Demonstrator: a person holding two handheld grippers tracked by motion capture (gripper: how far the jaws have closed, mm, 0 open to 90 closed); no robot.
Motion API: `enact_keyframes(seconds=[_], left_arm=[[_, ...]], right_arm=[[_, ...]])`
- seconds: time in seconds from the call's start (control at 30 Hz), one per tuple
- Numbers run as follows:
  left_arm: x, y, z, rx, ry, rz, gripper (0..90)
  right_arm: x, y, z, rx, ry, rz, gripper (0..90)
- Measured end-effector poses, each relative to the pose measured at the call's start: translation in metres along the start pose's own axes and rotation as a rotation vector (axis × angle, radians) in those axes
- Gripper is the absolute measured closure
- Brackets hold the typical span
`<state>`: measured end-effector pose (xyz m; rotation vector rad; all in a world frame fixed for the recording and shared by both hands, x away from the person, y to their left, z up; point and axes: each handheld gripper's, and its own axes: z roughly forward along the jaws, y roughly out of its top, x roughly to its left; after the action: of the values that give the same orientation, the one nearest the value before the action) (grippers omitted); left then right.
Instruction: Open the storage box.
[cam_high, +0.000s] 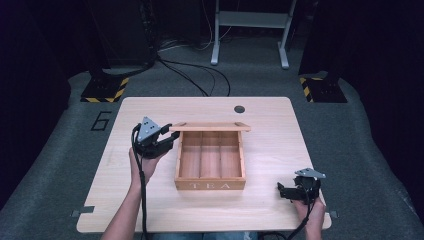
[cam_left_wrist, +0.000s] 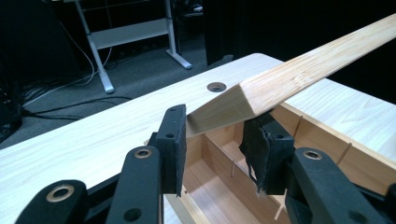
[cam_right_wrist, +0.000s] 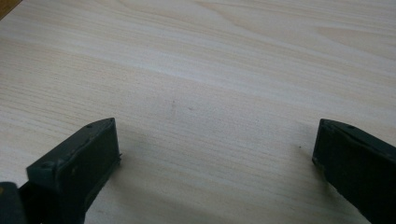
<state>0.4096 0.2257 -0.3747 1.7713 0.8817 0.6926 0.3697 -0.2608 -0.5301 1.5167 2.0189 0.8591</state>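
Note:
A wooden box marked TEA (cam_high: 210, 184) stands in the middle of the table, with three compartments that look bare. Its hinged lid (cam_high: 210, 128) is raised above the back edge. My left gripper (cam_high: 170, 135) reaches in from the left and is shut on the lid's left end. In the left gripper view the lid (cam_left_wrist: 303, 74) slants up to the right from between the pads (cam_left_wrist: 173, 135), above the box's wall (cam_left_wrist: 327, 135). My right gripper (cam_high: 281, 191) rests near the table's front right corner, open, with bare tabletop between its jaws (cam_right_wrist: 217, 140).
The light wood table (cam_high: 270, 140) has a round cable hole (cam_high: 239, 109) behind the box. On the grey floor beyond are cables, a white desk frame (cam_high: 250, 30) and two stands with yellow-black striped bases (cam_high: 105, 89).

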Motion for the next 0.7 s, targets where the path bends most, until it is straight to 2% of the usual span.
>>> enact_keyframes(seconds=[0.3,0.7], left_arm=[[-0.007,-0.016,-0.005,-0.010,0.005,0.008,59.7],[-0.015,-0.035,-0.010,-0.015,-0.006,-0.011,59.4]], right_arm=[[0.000,0.000,0.000,0.001,0.000,-0.006,0.0],[0.000,0.000,0.000,0.000,0.000,-0.005,0.0]])
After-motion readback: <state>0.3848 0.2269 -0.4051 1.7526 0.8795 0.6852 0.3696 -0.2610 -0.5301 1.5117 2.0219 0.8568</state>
